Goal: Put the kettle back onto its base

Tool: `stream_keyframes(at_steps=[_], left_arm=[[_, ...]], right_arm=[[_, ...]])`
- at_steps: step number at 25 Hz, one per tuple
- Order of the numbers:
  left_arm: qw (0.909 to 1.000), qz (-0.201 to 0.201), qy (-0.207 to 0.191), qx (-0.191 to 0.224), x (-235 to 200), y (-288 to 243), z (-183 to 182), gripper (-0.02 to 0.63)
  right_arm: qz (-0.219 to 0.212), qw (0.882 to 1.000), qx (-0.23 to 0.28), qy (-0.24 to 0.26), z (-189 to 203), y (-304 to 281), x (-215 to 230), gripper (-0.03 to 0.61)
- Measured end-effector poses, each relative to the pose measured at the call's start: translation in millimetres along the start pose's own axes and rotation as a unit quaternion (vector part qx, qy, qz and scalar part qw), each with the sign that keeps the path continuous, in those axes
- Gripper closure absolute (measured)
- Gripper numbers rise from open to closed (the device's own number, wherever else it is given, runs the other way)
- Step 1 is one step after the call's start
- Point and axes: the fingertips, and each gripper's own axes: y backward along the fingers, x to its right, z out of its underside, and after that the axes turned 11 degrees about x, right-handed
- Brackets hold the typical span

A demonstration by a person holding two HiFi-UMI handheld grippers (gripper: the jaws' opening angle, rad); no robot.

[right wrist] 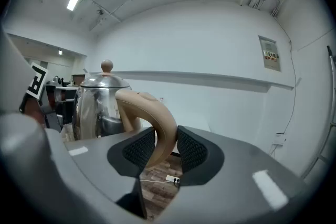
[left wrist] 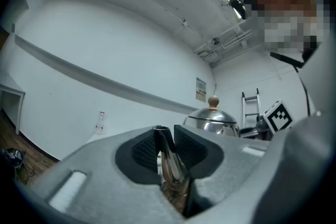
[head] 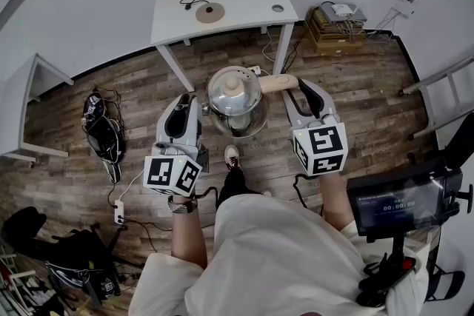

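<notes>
kettle (head: 235,101) | handle (right wrist: 156,115) clamped in right tongs (right wrist: 166,148) | wall notice (right wrist: 271,53) print unreadable

Left tool (head: 194,103) and right tool (head: 293,86) hold the kettle (head: 235,101) aloft, its base (head: 209,12) lying on the white table (head: 248,0).

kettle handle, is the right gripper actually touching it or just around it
Touching. The right gripper view shows the tan kettle handle pinched between the right gripper's two ribbed pads, both pressed against its sides with no gap.
</notes>
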Motion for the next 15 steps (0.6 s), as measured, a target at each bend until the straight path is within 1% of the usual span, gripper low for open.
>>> stream_keyframes(at_steps=[5,11,15], left_arm=[[1.0000,0.000,-0.001,-0.007,17,12,-4,0.532],[0.9999,0.001,-0.008,-0.007,36,46,-5,0.532],[1.0000,0.004,-0.003,-0.007,41,42,-1,0.532]], right_arm=[[0.000,1.000,-0.003,-0.013,0,21,1,0.440],[-0.001,1.000,0.001,-0.021,11,60,-14,0.439],[0.004,1.000,-0.002,-0.028,15,61,-8,0.439]])
